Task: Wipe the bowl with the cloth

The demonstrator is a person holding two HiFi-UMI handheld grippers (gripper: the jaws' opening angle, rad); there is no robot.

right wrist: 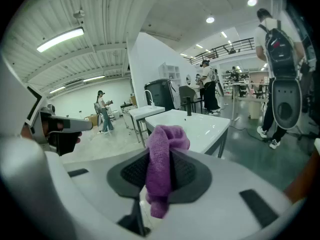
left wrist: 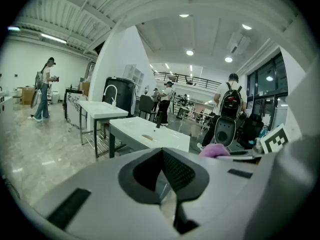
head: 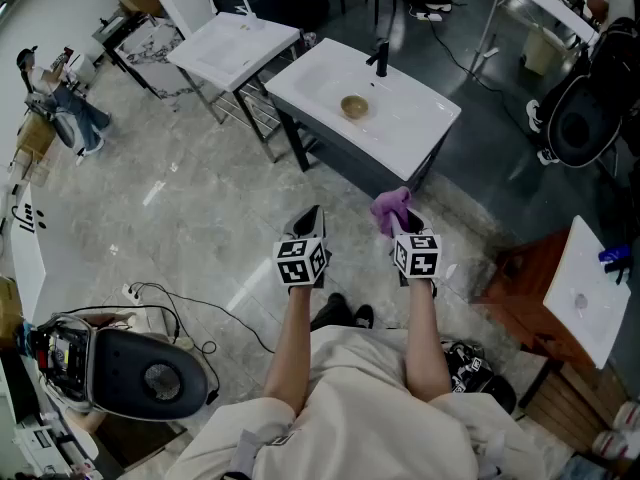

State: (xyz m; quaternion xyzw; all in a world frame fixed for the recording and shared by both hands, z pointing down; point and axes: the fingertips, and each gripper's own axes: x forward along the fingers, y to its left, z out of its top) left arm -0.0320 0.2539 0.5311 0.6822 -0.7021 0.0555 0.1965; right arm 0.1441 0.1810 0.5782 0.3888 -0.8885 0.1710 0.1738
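Bowl [head: 354, 106] waits on the tabletop [head: 420, 118], well apart. Right tongs [right wrist: 160, 176] pinch the purple cloth [right wrist: 162, 144]; left tongs [left wrist: 162, 166] are pressed together, empty. Approach and wiping apparently remain.

White sink table [head: 425, 118], black faucet [head: 380, 58]

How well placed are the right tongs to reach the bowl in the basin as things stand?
Probably not yet: the right tongs, shut on the purple cloth, are short of the bowl in the white basin. Only floor lies between, so nothing blocks a step forward.
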